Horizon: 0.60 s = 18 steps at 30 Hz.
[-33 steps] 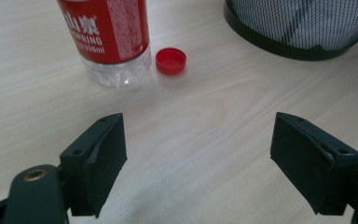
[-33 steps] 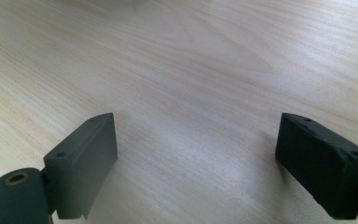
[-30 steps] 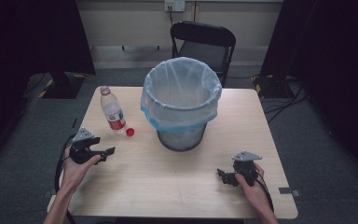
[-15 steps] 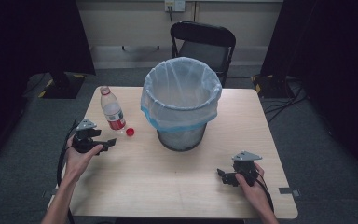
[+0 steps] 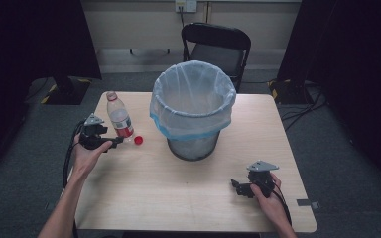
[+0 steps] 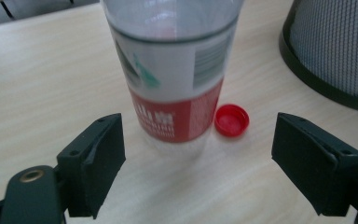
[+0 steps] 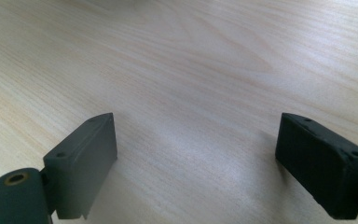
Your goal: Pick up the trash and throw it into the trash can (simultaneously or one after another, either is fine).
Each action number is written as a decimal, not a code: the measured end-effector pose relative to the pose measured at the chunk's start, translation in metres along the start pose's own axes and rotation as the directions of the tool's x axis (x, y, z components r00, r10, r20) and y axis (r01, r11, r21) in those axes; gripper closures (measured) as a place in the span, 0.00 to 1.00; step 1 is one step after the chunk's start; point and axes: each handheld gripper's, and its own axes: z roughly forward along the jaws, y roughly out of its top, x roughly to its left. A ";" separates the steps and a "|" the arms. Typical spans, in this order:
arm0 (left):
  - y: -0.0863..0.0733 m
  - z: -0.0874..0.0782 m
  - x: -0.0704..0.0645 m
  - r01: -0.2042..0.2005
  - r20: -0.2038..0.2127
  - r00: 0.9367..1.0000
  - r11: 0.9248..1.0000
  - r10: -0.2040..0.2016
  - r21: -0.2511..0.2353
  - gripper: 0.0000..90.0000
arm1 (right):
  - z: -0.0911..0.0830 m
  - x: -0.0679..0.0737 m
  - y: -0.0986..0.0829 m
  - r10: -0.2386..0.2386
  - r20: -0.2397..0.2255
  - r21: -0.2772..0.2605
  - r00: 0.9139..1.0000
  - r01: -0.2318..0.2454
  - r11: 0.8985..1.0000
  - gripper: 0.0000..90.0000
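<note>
I saw the table (image 5: 193,198) carrying a mesh bin (image 5: 193,111) lined with a pale bag, nothing visible inside. The bottle (image 5: 119,118) stood upright and uncapped left of the bin: clear plastic, white-and-red label. Its red cap (image 5: 138,140) lay just beside its base. Left gripper (image 5: 113,143) was spread wide, close to the bottle, not touching. Right gripper (image 5: 237,187) was wide too, over bare wood.
</note>
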 end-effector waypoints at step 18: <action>-0.001 0.043 0.016 0.058 0.024 0.998 0.998 -0.057 -0.012 0.18 | 0.000 0.000 0.000 -0.001 0.000 0.000 1.000 0.001 1.000 0.13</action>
